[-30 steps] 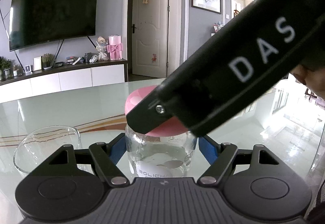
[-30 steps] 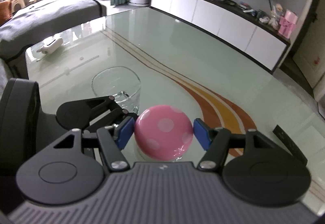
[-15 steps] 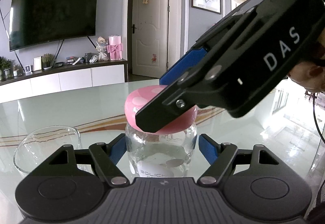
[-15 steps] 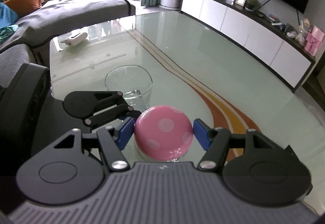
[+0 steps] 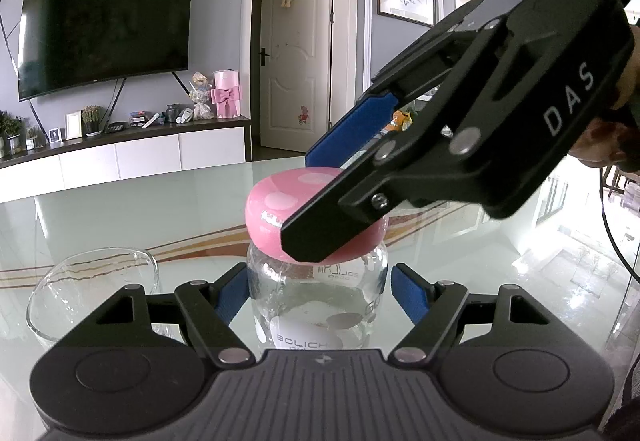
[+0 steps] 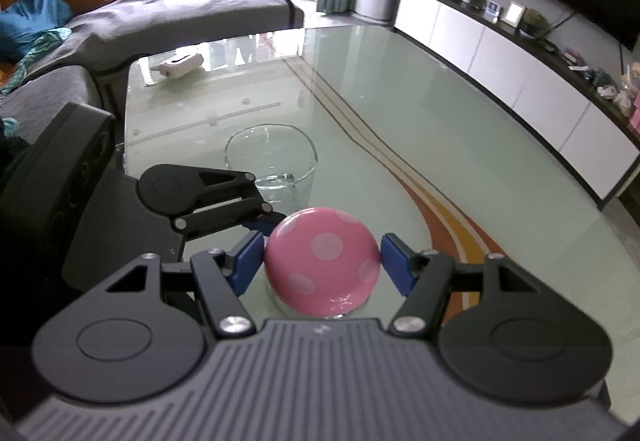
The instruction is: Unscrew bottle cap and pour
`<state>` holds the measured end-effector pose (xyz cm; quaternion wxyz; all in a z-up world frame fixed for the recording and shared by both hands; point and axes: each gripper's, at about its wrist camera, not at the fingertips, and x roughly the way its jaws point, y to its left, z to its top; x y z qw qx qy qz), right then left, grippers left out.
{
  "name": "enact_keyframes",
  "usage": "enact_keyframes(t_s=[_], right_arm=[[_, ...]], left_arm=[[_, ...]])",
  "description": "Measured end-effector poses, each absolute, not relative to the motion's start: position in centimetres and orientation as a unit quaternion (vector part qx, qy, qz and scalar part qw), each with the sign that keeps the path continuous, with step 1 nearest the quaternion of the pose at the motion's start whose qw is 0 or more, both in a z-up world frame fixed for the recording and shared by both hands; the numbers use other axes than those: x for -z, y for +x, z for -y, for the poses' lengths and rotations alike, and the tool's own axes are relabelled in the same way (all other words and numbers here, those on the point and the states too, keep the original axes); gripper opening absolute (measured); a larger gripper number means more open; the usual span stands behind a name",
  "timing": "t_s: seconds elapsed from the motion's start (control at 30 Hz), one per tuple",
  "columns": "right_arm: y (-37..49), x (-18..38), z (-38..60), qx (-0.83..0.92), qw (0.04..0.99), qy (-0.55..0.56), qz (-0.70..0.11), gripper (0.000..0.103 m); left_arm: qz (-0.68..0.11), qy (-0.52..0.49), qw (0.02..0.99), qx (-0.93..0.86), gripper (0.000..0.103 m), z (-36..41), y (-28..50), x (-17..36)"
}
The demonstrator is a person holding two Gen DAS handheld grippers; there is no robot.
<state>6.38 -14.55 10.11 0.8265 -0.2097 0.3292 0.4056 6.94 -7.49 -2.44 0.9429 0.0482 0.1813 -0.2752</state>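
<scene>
A clear glass bottle with a pink, white-dotted dome cap stands on the glass table. My left gripper is shut on the bottle's body, blue pads against both sides. My right gripper comes in from above and is shut on the cap, pads touching both sides; it also shows in the left wrist view. An empty clear glass cup stands to the bottle's left and appears in the right wrist view beyond the cap.
The glass table has orange and white curved stripes. A white remote-like object lies at its far end. A grey sofa stands beyond it. A TV and white cabinet line the wall.
My right gripper has rotated around the cap while holding it, and its view has swung toward the sofa. The left gripper and bottle have stayed still.
</scene>
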Motion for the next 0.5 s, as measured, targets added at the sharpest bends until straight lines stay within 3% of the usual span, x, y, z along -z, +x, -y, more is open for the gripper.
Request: enact_keyframes(t_s=[0.5], right_arm=[[6.5,-9.74,14.59,-0.418,0.821,-0.217,-0.323,0.069]], left_arm=[[-0.181,0.048,0.943,0.276,0.079,7.65,6.95,2.51]])
